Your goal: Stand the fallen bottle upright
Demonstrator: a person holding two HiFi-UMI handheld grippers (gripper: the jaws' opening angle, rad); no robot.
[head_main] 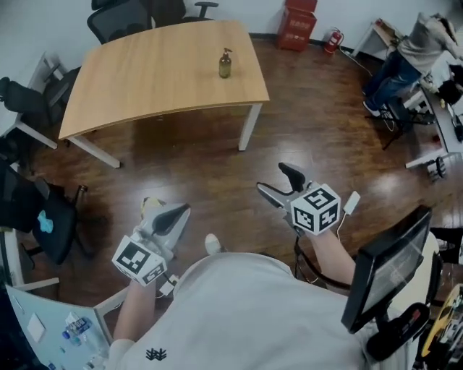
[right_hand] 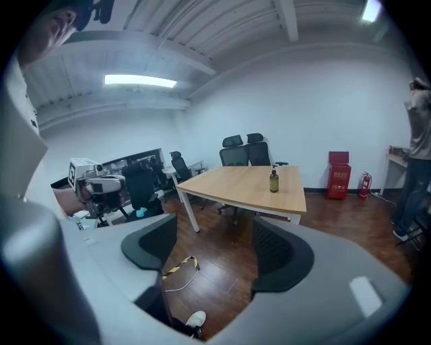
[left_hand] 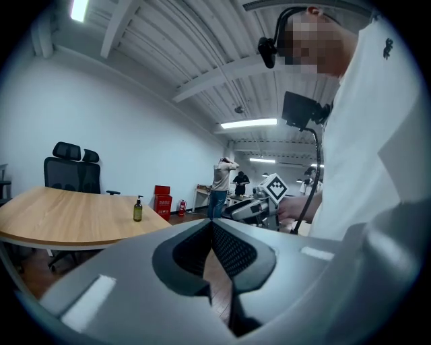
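A small olive-green pump bottle (head_main: 225, 63) stands upright on the light wooden table (head_main: 145, 79), near its far right part. It shows as well in the left gripper view, bottle (left_hand: 137, 210), and in the right gripper view, bottle (right_hand: 274, 180). Both grippers hang over the dark wood floor, well short of the table. My left gripper (head_main: 172, 215) has its jaws together with nothing between them, left gripper (left_hand: 212, 226). My right gripper (head_main: 279, 185) stands open and empty, right gripper (right_hand: 214, 239).
Black office chairs (head_main: 119, 16) stand behind the table and another chair (head_main: 32, 209) at the left. A red cabinet (head_main: 298, 25) and a fire extinguisher (head_main: 332, 40) are by the far wall. A person (head_main: 405, 61) is at the far right desks. A yellow-black cord (right_hand: 176, 268) lies on the floor.
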